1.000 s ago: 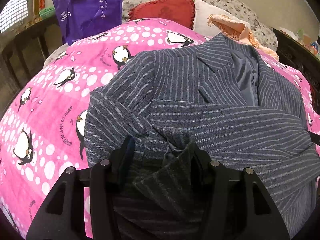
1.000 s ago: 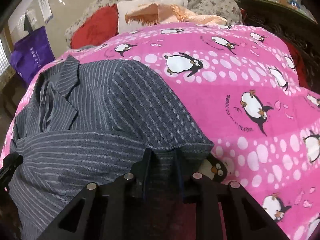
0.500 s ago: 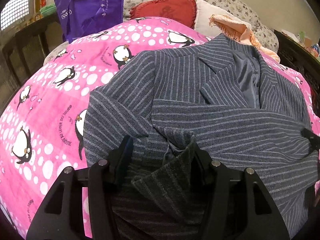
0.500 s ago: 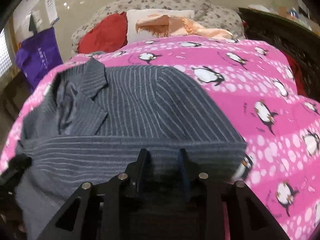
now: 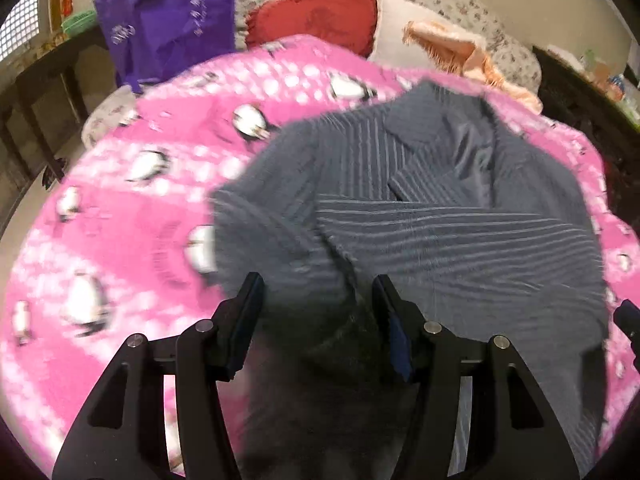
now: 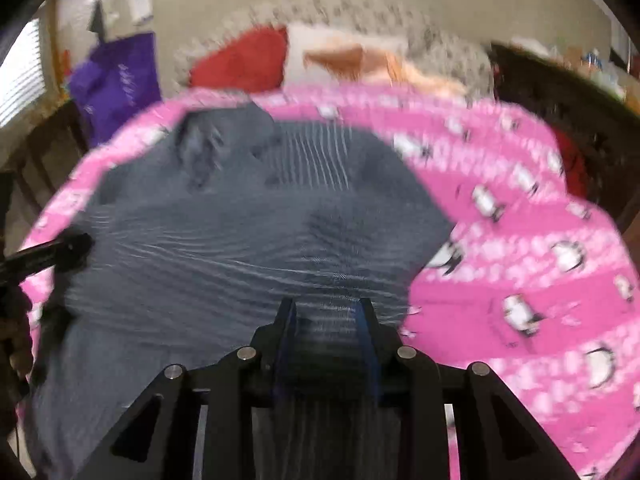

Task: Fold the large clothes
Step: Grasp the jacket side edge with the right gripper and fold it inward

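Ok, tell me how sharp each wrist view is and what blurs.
Left wrist view: the left gripper is crisp, the pink penguin blanket smears with motion blur, and the striped grey jacket is soft. Right wrist view: heavier blur; the jacket's stripes ripple and the pillows streak, with only the right gripper sharp. Both views bow at the fisheye edges.

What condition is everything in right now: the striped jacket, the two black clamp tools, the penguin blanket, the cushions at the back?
Grey striped jacket: lying partly folded on the blanket, near hem gathered in both tools.
Left gripper: fingers apart, fabric bunched between them; grip unclear.
Right gripper: fingers close together with jacket fabric between them.
Pink penguin blanket: spread flat under the jacket.
Red cushion: resting at the bed's head.
Purple bag: hanging at the left.
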### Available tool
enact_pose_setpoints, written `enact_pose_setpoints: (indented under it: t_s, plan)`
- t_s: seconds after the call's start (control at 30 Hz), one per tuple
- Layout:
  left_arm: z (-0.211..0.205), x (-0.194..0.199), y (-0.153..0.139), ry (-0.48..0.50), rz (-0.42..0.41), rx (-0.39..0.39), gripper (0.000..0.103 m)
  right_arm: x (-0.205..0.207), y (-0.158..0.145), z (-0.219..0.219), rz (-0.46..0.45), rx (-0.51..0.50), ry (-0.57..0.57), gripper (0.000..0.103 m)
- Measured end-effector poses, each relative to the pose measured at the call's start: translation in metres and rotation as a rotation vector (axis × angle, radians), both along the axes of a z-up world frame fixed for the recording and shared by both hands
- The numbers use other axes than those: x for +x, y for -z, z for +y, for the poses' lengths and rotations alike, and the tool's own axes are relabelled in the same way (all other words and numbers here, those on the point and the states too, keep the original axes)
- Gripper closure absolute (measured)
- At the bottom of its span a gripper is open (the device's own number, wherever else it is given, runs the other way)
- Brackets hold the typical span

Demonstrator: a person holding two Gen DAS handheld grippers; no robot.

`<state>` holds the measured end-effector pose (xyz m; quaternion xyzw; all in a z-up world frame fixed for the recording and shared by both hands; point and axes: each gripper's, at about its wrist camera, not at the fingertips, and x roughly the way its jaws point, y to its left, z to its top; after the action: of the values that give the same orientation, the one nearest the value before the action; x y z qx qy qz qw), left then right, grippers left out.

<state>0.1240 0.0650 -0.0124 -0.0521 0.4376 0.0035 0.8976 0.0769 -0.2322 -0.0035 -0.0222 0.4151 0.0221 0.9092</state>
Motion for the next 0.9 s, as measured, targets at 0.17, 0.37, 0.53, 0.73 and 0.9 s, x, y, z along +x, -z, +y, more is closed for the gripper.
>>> enact_pose_setpoints:
  t_s: [0.17, 0.37, 0.53, 0.73, 0.9]
  plan:
    - [0.026, -0.069, -0.014, 0.047, 0.037, 0.045, 0.047, -0.041, 0.029, 0.002, 0.195, 0.013, -0.133, 0.069]
    - [0.034, -0.148, 0.010, 0.083, 0.129, 0.099, 0.047, -0.107, 0.022, -0.032, 0.191, 0.098, -0.095, 0.069]
    - [0.029, -0.193, 0.044, 0.110, 0.196, 0.071, 0.046, -0.167, 0.010, -0.052, 0.136, 0.180, -0.058, 0.052]
    - [0.023, -0.231, 0.051, 0.143, 0.084, 0.093, 0.035, -0.212, 0.051, -0.054, 0.231, 0.320, -0.047, 0.052]
    - [0.011, -0.239, 0.052, 0.204, 0.078, 0.126, 0.026, -0.219, 0.066, -0.057, 0.255, 0.378, -0.067, 0.051]
